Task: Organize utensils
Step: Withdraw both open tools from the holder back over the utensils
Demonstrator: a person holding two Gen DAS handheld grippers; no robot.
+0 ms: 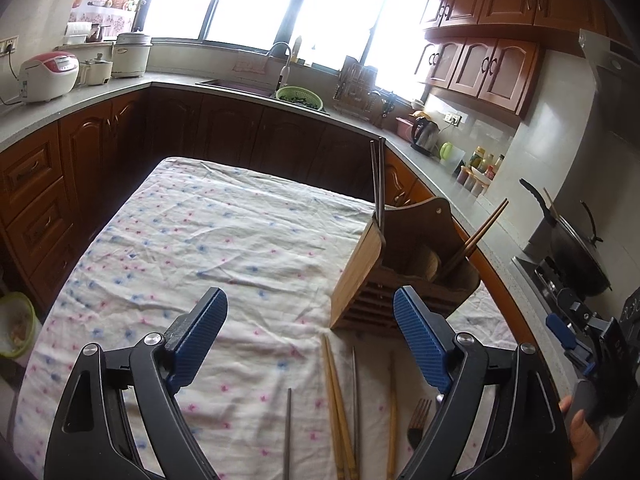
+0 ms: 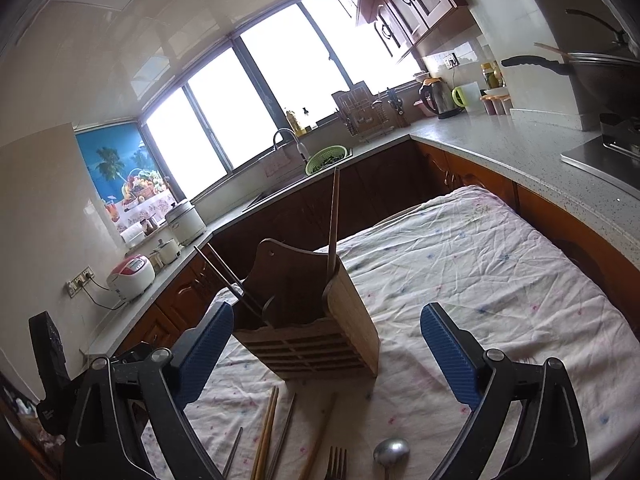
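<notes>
Both grippers were released and held nothing: the left gripper (image 1: 308, 340) and the right gripper (image 2: 328, 356) each had their blue pads spread wide over the cloth (image 1: 192, 240), with no utensil between them. The wooden holder (image 1: 400, 276) stood upright on the cloth just beyond the jaws, already carrying dark chopsticks (image 1: 378, 176) in one compartment and brown chopsticks (image 1: 480, 232) in another. The loose utensils lay on the cloth near the holder's front: a bamboo pair (image 1: 338, 408), a metal chopstick (image 1: 287, 432), a second metal one (image 1: 355, 392), a single bamboo stick (image 1: 393, 412) and a fork (image 1: 418, 420). The step in hand looked like choosing the next piece to lift. To do it well, I would bring one gripper low and square across a stick, close on its middle so that it stays level, and take the bamboo pair together, since the two lie touching. The thin metal sticks lie flat on soft cloth, so the pads should press down a little before closing. The right view alone showed a spoon (image 2: 391, 453) beside the fork; the left view alone showed the other gripper's hand (image 1: 580, 432) at its edge.
</notes>
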